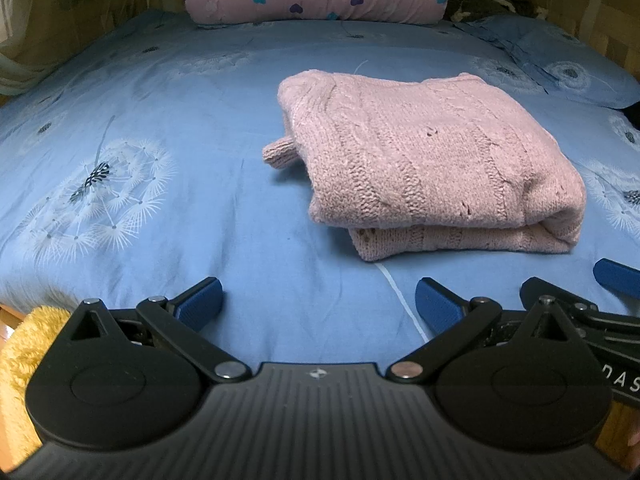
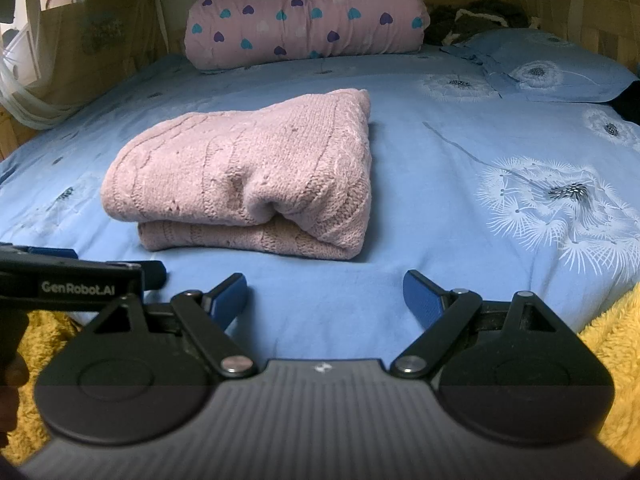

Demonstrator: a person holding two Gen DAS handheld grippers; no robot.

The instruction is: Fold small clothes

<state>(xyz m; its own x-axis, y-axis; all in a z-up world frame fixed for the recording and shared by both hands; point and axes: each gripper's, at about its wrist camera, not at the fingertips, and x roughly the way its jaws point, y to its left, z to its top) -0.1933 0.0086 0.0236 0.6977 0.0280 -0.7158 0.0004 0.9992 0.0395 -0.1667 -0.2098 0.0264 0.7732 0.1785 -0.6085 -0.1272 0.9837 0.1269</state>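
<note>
My spread, empty left gripper (image 1: pixel 319 304) and right gripper (image 2: pixel 325 298) face the folded sweater (image 1: pixel 432 156) lying between them, across mid-bed (image 1: pixel 160 200).

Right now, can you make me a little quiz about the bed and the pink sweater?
1. True or false: the pink sweater lies folded on the blue sheet.
2. What is printed on the pink quilt at the head of the bed: A) stars, B) hearts, C) stripes?
3. Is anything between the fingers of the right gripper?

Key:
1. True.
2. B, hearts.
3. No. Both it and the left gripper stand open and empty, short of the sweater.
</note>
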